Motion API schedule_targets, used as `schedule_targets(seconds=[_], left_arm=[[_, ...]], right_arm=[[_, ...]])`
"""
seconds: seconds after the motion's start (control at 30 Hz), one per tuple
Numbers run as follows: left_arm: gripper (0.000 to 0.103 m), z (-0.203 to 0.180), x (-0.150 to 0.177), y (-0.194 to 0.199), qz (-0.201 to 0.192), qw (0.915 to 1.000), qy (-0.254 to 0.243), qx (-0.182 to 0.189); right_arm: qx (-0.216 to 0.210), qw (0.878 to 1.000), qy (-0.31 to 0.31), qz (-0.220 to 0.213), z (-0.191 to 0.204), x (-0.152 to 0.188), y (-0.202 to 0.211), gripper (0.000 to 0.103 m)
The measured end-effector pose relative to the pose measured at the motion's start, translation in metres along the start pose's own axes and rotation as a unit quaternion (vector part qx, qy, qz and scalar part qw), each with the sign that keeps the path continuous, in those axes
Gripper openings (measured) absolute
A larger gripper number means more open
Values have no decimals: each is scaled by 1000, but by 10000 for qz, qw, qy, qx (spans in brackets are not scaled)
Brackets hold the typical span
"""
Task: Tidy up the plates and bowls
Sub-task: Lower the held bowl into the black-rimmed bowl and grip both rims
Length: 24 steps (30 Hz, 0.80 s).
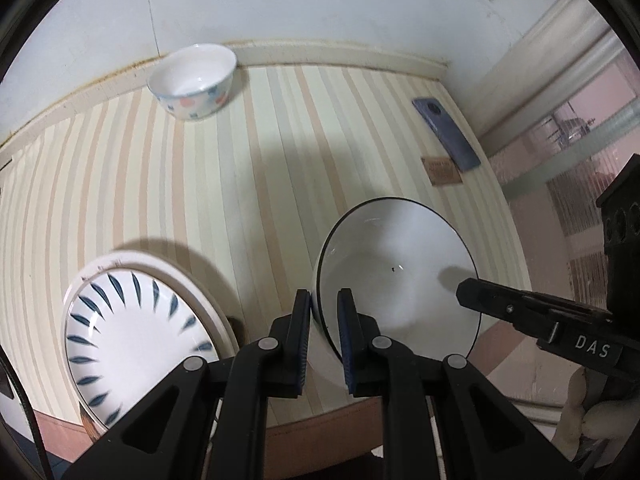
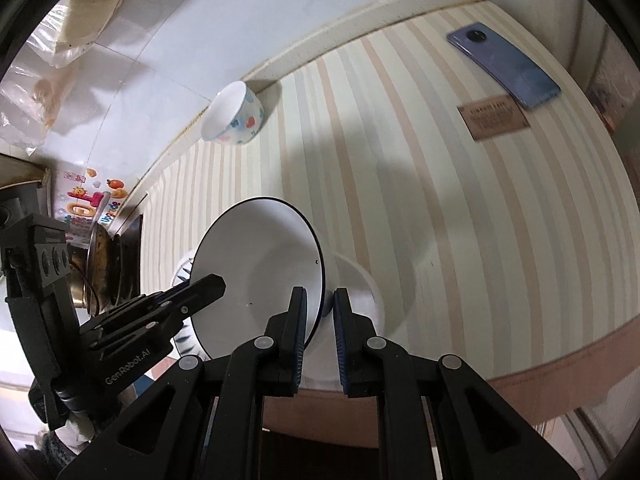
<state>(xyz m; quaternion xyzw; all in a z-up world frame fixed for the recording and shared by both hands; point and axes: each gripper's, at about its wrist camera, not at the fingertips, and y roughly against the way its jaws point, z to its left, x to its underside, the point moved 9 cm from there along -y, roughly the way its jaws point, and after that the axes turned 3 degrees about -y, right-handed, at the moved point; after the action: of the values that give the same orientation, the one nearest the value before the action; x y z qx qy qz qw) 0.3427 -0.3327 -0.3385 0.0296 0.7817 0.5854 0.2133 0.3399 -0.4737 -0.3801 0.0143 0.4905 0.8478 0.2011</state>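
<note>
A large white bowl with a thin black rim [image 1: 396,264] [image 2: 260,268] is held between both grippers above the striped table. My left gripper [image 1: 324,300] is shut on its left rim. My right gripper [image 2: 320,300] is shut on its right rim, and one of its fingers [image 1: 480,292] reaches over the bowl in the left wrist view. A white plate with blue leaf marks [image 1: 136,340] lies at the front left, on a second plate. A small white bowl with coloured spots [image 1: 192,80] [image 2: 236,116] stands at the back by the wall.
A blue phone [image 1: 446,134] [image 2: 504,66] and a brown card [image 1: 442,171] [image 2: 494,116] lie at the back right. The table's front edge [image 2: 560,364] is close below the grippers. A pot [image 2: 100,268] stands at the left.
</note>
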Motion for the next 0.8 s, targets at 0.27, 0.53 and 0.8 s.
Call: schedule_targets(seconds=[0.27,0.53,0.8], left_arm=[[12,-4,19,-18,194,9997,-90,-97],[12,-4,23,-31,315,9992,-149,-209],[12,-3,28,-41,458,9982,-216,-316]], right_arm=[[138,9998,11,146,-15,17,-11,15],[222,9993,41,300,-22,24,-25,15],[267,9986,106,433,-24,27,-33,15]])
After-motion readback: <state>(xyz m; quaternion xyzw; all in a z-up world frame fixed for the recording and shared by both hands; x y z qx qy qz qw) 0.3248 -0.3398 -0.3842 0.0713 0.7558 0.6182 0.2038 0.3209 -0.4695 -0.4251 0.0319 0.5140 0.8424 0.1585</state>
